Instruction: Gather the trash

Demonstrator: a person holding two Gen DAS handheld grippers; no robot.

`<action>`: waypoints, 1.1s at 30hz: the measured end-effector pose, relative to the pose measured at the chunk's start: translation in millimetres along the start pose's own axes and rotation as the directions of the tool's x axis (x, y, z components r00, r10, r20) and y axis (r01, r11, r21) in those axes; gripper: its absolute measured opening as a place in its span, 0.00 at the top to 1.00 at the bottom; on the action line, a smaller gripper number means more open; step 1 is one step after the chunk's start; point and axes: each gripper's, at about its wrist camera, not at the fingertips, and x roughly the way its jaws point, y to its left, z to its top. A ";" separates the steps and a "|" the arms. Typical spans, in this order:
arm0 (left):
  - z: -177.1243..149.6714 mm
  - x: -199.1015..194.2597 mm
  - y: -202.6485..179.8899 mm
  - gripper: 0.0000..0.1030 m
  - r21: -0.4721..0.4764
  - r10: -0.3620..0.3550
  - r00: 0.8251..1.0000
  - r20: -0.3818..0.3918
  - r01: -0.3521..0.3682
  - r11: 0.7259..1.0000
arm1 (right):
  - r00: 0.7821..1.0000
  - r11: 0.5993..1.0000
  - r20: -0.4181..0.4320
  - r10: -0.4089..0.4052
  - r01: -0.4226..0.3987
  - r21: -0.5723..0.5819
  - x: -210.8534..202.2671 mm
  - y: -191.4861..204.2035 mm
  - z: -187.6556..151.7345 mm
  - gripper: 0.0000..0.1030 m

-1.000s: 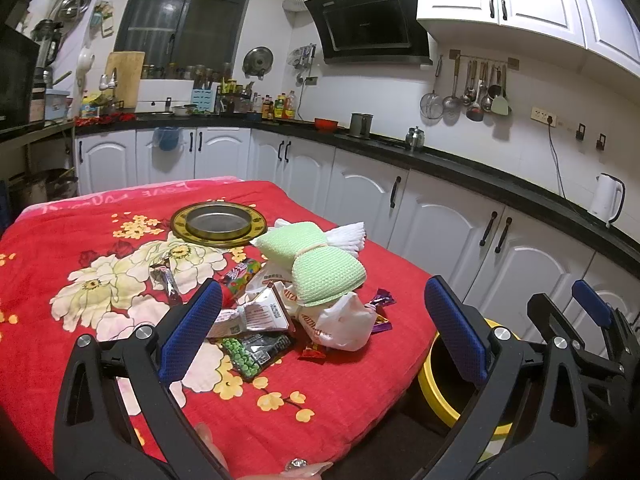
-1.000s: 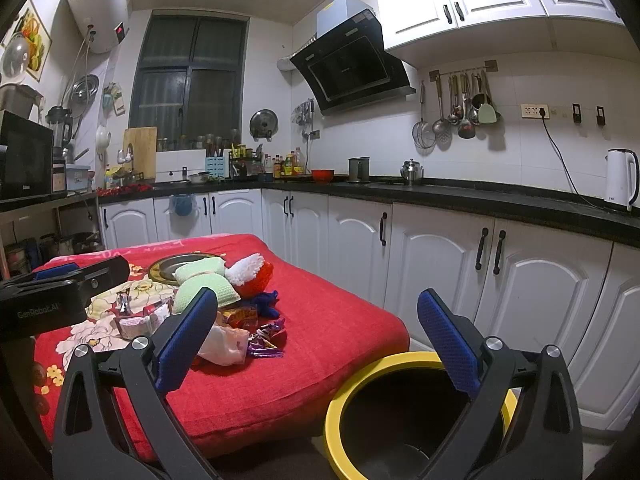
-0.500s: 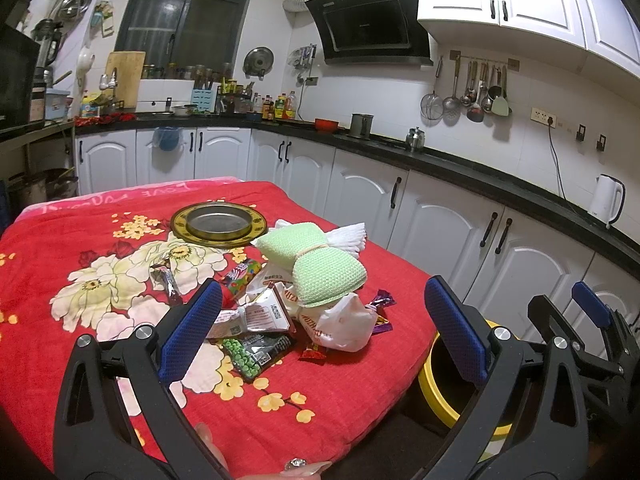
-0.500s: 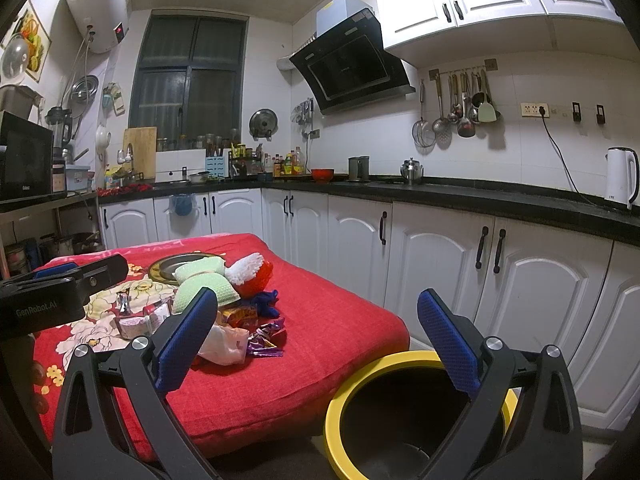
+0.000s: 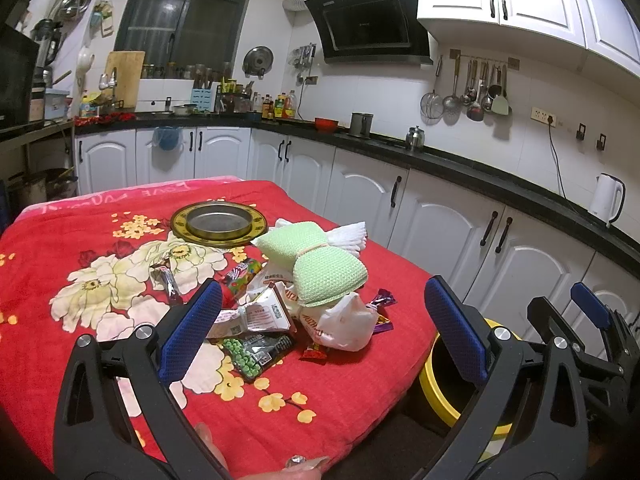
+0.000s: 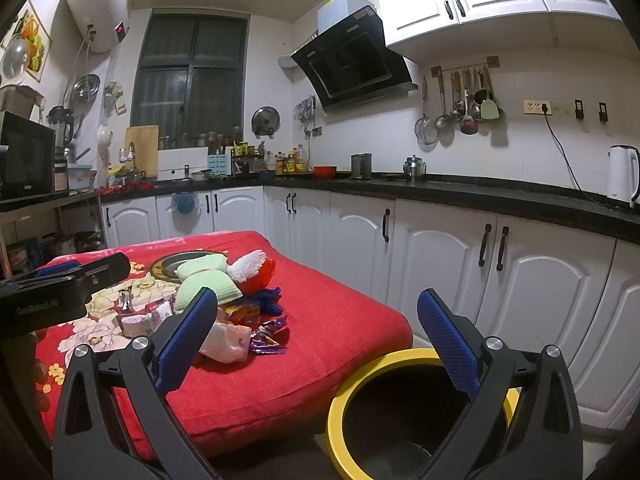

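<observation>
A pile of trash lies on the red flowered table point(image 5: 72, 240): a white plastic bag point(image 5: 346, 322), a white paper carton point(image 5: 260, 312), a green pea packet point(image 5: 252, 354), purple candy wrappers point(image 6: 266, 338) and other wrappers. A green knitted cloth point(image 5: 326, 270) rests on top of the pile. A yellow-rimmed trash bin point(image 6: 404, 412) stands on the floor right of the table. My left gripper point(image 5: 322, 338) is open and empty, above the table's near edge before the pile. My right gripper point(image 6: 318, 344) is open and empty, between table corner and bin.
A gold-rimmed metal dish point(image 5: 219, 224) sits at the table's middle. A red-and-white knitted item point(image 6: 254, 272) lies behind the green cloth. White cabinets point(image 6: 440, 256) with a black counter run along the right. A white kettle point(image 6: 622, 178) stands on the counter.
</observation>
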 end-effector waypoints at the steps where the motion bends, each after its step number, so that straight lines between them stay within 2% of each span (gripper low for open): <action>1: 0.0 0.0 0.1 0.09 0.000 0.001 1.000 0.000 -0.001 1.000 | 1.000 1.000 -0.002 0.004 -0.004 -0.001 0.1 0.2 0.6 0.06; 9: 15.0 3.0 18.8 0.09 -0.034 0.051 0.999 0.002 -0.051 0.998 | 0.996 0.996 -0.040 0.076 -0.077 -0.035 14.9 15.9 -15.9 0.06; 17: 27.0 3.2 47.6 0.09 -0.083 0.114 0.993 0.015 -0.113 0.990 | 0.981 0.981 -0.086 0.176 -0.183 -0.072 27.7 39.3 1.0 0.06; 24: 36.7 4.8 75.2 0.09 -0.127 0.171 0.985 0.017 -0.167 0.978 | 0.956 0.957 -0.128 0.262 -0.275 -0.089 50.5 63.6 16.7 0.06; 29: 40.7 13.5 94.2 0.09 -0.137 0.204 0.979 -0.023 -0.205 0.969 | 0.941 0.947 -0.165 0.296 -0.312 -0.079 74.6 80.1 27.2 0.06; 33: 38.4 30.0 116.8 0.09 -0.163 0.219 0.970 -0.101 -0.233 0.959 | 0.927 0.941 -0.228 0.296 -0.324 -0.095 103.7 96.2 27.9 0.06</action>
